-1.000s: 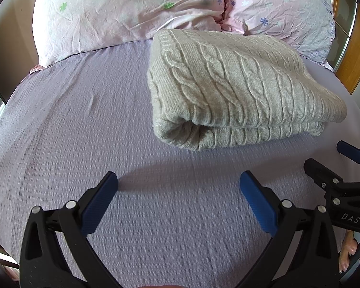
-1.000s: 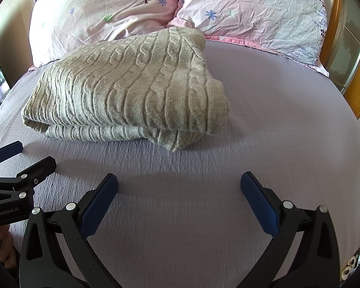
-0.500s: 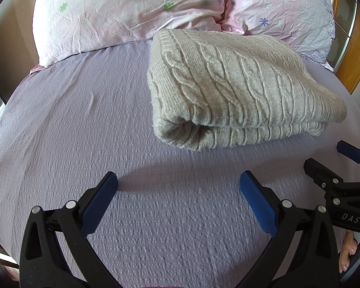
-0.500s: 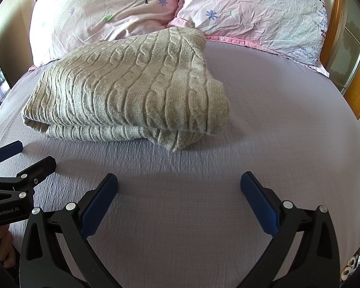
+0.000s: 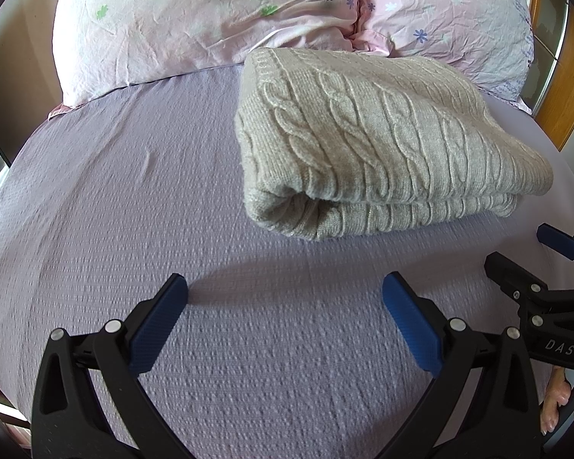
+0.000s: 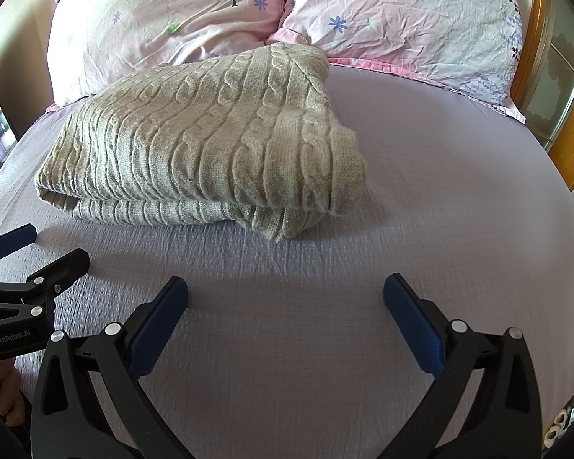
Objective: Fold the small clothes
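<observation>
A beige cable-knit sweater [image 5: 382, 145] lies folded in a thick bundle on the lilac bed sheet [image 5: 134, 199], near the pillows. It also shows in the right wrist view [image 6: 210, 141]. My left gripper [image 5: 285, 302] is open and empty, hovering over bare sheet in front of the sweater's left end. My right gripper [image 6: 285, 302] is open and empty, over the sheet in front of the sweater's right end. Each gripper shows at the edge of the other's view: the right gripper [image 5: 532, 256] and the left gripper [image 6: 38, 248].
Two pink floral pillows [image 5: 210, 23] [image 5: 451, 11] lie against the head of the bed behind the sweater. A wooden bed frame [image 5: 566, 88] runs along the right side. The lilac sheet [image 6: 440, 191] stretches right of the sweater.
</observation>
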`<state>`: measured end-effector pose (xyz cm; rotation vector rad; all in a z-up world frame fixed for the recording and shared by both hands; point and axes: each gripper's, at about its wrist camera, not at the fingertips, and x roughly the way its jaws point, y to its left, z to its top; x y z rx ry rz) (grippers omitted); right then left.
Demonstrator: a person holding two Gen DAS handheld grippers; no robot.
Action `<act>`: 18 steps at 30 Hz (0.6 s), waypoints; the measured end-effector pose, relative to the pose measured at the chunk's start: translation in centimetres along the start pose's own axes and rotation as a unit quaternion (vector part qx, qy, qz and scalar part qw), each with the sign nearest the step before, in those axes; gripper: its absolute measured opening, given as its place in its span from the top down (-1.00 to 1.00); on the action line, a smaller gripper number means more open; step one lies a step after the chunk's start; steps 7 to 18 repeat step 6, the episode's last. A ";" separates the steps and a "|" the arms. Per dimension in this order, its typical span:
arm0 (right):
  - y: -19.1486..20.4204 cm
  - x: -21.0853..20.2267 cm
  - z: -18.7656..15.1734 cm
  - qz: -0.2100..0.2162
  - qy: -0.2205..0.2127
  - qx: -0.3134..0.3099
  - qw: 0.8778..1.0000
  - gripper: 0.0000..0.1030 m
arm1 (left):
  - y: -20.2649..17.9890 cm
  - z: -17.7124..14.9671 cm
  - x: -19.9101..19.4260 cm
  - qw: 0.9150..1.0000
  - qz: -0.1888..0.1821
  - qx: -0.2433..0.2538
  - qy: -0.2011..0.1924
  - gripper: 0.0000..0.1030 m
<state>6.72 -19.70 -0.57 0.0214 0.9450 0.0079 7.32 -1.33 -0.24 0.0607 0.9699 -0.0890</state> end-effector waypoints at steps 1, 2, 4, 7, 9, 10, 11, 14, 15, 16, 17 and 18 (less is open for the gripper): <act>0.0 0.0 0.0 0.000 0.000 0.000 1.000 -0.97 | 0.0 0.0 0.0 1.000 0.000 0.000 -0.001 -0.97; 0.0 0.0 0.0 0.000 0.000 0.000 1.000 -0.97 | 0.0 0.0 0.0 1.000 -0.001 0.000 -0.001 -0.97; 0.0 0.0 0.0 0.000 0.000 0.000 1.000 -0.97 | -0.1 -0.1 0.0 1.000 0.000 0.000 -0.002 -0.97; 0.0 0.0 0.0 0.000 0.000 0.000 1.000 -0.97 | -0.1 -0.1 0.0 1.000 0.000 -0.001 -0.003 -0.97; 0.0 0.0 0.0 0.000 0.000 0.000 1.000 -0.97 | -0.1 -0.1 0.0 1.000 0.000 -0.001 -0.003 -0.97; 0.0 0.0 0.0 0.000 0.000 0.000 1.000 -0.97 | -0.1 -0.1 0.0 1.000 0.000 -0.001 -0.003 -0.97; 0.0 0.0 0.0 0.000 0.000 0.000 1.000 -0.97 | -0.1 -0.1 0.0 1.000 0.000 -0.001 -0.003 -0.97; 0.0 0.0 0.0 0.000 0.000 0.000 1.000 -0.97 | -0.1 -0.1 0.0 1.000 0.000 -0.001 -0.003 -0.97; 0.0 0.0 0.0 0.000 0.000 0.000 1.000 -0.97 | -0.1 -0.1 0.0 1.000 0.000 -0.001 -0.003 -0.97; 0.0 0.0 0.0 0.000 0.000 0.000 1.000 -0.97 | -0.1 -0.1 0.0 1.000 0.000 -0.001 -0.003 -0.97; 0.0 0.0 0.0 0.000 0.000 0.000 1.000 -0.97 | -0.1 -0.1 0.0 1.000 0.000 -0.001 -0.003 -0.97; 0.0 0.0 0.0 0.000 0.000 0.000 1.000 -0.97 | -0.1 -0.1 0.0 1.000 0.000 -0.001 -0.003 -0.97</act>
